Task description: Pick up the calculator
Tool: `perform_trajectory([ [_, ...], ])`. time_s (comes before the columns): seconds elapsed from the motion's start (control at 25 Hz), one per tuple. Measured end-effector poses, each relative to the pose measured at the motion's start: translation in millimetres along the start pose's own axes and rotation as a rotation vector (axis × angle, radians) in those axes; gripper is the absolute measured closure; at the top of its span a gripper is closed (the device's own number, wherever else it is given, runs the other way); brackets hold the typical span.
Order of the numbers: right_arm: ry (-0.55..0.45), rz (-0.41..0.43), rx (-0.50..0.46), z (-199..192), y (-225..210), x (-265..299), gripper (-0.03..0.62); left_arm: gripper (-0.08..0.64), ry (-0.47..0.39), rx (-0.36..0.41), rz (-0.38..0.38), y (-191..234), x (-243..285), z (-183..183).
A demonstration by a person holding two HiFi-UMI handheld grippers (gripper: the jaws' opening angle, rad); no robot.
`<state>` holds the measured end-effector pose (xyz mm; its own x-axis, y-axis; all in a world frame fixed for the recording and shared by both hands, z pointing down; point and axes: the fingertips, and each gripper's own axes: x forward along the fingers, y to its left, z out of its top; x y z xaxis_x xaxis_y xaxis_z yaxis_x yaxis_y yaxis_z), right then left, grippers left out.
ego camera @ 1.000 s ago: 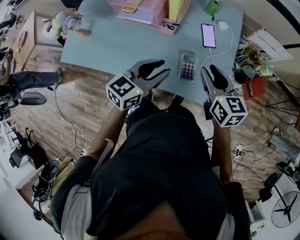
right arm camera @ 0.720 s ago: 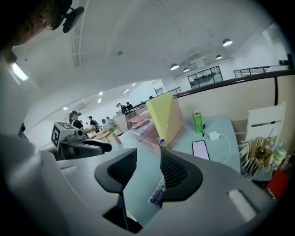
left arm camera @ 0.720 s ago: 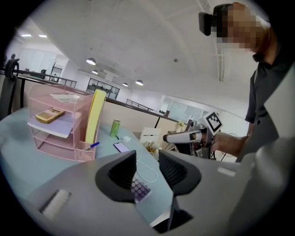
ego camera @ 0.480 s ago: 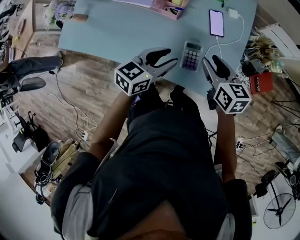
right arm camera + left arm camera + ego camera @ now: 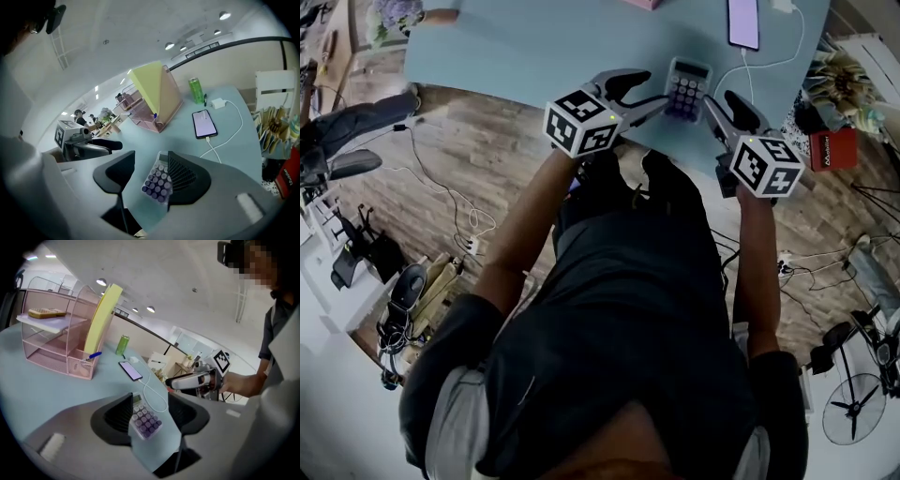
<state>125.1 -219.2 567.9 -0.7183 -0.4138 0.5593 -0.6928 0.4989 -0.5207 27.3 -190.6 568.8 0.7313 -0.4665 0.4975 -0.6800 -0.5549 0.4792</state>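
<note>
Fingers [image 5: 119,416] of L gripper [image 5: 654,89] are spreading: jaws are opening and standing well apart, with no pad pressing on anything. The calculator [image 5: 146,420] is showing in the gap. In the left gripper view its left edge is tucked behind the finger on that view's left. R gripper [image 5: 719,101] fingers [image 5: 185,176] are opening likewise, apart & gripping nothing. Calc is sitting in that gap too, its right side hidden behind the finger on the right gripper view's right.

Calc is lying flat, keys up, on the pale blue table [image 5: 534,56], near the edge closest to the person. In head view L gripper tips are sitting just beside calc's left edge and R gripper tips just beside its right. Touching or not, can't tell.

Vs 1 s ago:
- Both sets of jaws were together then; now they are parting.
- Both grippers are now sitting closer in on calc. Earlier L tips were well short of its left side, and R tips were below & right of it.
- Calc is keeping its spot, w/ the same offset from the phone [image 5: 743,21].

Phone is lying beyond calc & to its right, screen lit, w/ its white cable [image 5: 778,56] looping past calc's right side. Beyond calc to the left, a pink wire organizer [image 5: 51,348] is holding a yellow folder [image 5: 103,317]. A green can [image 5: 122,344] is standing further beyond calc.
</note>
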Motion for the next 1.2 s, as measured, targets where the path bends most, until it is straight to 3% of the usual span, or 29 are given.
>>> perform_trajectory([
  [0.48, 0.152, 0.035, 0.099, -45, -36, 48, 0.358, 0.276, 0.150, -0.070, -0.013, 34, 61, -45],
  [1.2, 0.296, 0.037, 0.078, -88, -53, 84, 0.348, 0.264, 0.326, -0.094, -0.023, 52, 96, -91],
])
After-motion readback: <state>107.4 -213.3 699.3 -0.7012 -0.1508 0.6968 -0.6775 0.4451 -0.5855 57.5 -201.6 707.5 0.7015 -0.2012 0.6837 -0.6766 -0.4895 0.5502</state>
